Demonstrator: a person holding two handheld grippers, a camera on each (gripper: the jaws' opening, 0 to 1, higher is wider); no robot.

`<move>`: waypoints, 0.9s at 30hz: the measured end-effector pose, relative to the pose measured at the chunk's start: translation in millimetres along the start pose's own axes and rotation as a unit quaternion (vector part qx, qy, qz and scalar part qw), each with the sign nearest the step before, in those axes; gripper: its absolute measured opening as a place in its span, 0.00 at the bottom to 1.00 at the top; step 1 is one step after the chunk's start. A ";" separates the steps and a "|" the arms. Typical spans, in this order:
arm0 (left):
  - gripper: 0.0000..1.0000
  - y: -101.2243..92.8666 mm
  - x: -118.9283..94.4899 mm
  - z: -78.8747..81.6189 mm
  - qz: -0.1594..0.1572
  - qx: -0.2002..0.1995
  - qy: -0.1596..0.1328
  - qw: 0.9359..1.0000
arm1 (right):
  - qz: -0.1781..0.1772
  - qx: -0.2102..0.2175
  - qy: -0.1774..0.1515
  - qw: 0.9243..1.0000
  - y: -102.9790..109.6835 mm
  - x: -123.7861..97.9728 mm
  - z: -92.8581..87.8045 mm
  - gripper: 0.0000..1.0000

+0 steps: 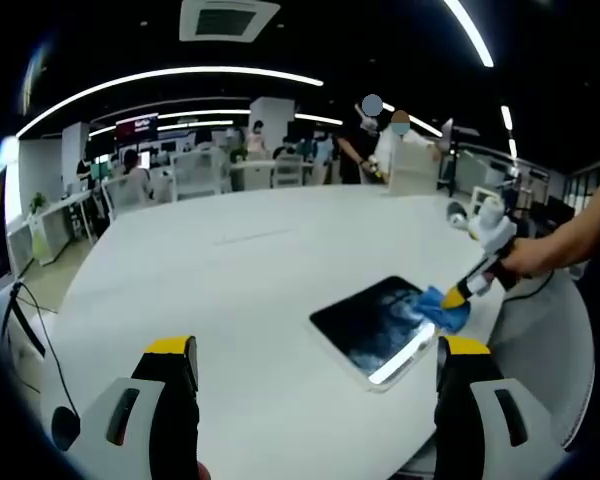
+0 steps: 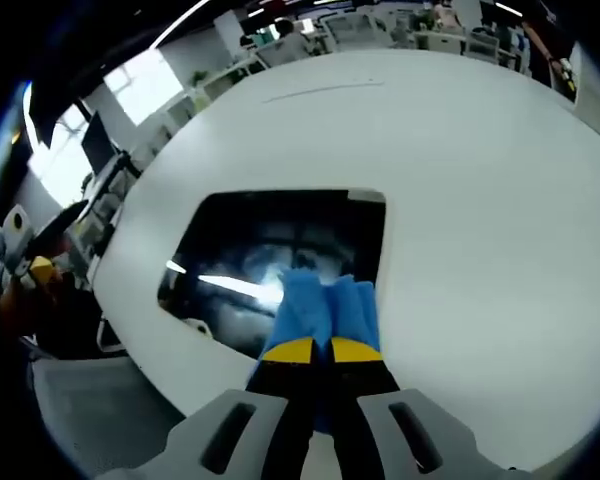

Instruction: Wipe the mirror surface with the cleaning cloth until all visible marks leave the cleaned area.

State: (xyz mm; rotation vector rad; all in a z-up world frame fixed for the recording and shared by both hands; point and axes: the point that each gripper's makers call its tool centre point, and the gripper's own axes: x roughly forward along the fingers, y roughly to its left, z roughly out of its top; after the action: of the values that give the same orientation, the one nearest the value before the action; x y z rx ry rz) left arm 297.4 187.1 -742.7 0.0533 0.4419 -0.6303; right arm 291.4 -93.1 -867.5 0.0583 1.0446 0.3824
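A flat rectangular mirror (image 1: 372, 322) (image 2: 280, 250) lies on the white table (image 1: 240, 300) (image 2: 480, 180), showing smeared whitish marks and a reflected ceiling light. My right gripper (image 2: 311, 350) is shut on a blue cleaning cloth (image 2: 320, 310), which rests on the mirror's near edge. In the left gripper view that right gripper (image 1: 458, 296) comes in from the right, held by a hand, pressing the blue cloth (image 1: 442, 310) onto the mirror's right end. My left gripper (image 1: 315, 350) stands open above the table, left of the mirror, with nothing between its jaws.
The table edge runs close to the mirror's lower side (image 2: 130, 330). Desks, chairs and several people (image 1: 400, 150) stand beyond the table's far edge. A cable (image 1: 30, 330) hangs at the table's left side.
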 end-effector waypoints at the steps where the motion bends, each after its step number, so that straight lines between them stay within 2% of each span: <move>1: 0.99 -0.8 0.0 -0.7 -0.001 0.001 0.001 1.000 | 0.000 0.005 0.000 1.000 -1.3 0.2 0.7 0.00; 3: 0.99 -0.7 0.0 -0.8 0.000 0.001 0.000 1.000 | 0.000 0.022 -0.003 1.000 -2.4 1.2 1.7 0.00; 8: 0.99 -0.1 -1.7 -3.0 0.003 -0.002 0.000 1.000 | -0.010 0.004 -0.013 1.000 -0.8 2.4 2.1 0.00; 15: 0.99 -4.4 -1.3 -3.0 -0.001 -0.001 0.003 1.000 | -0.010 0.009 -0.017 1.000 5.0 6.1 5.4 0.00; 27: 0.99 -2.6 -3.2 -2.5 -0.005 0.006 0.007 1.000 | 0.009 -0.007 -0.020 1.000 40.8 20.9 15.4 0.00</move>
State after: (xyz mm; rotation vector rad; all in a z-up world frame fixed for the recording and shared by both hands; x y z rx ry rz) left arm 292.6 187.2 -743.5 0.0676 0.4515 -0.6421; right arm 302.3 -46.0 -867.7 0.0627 1.0025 0.4024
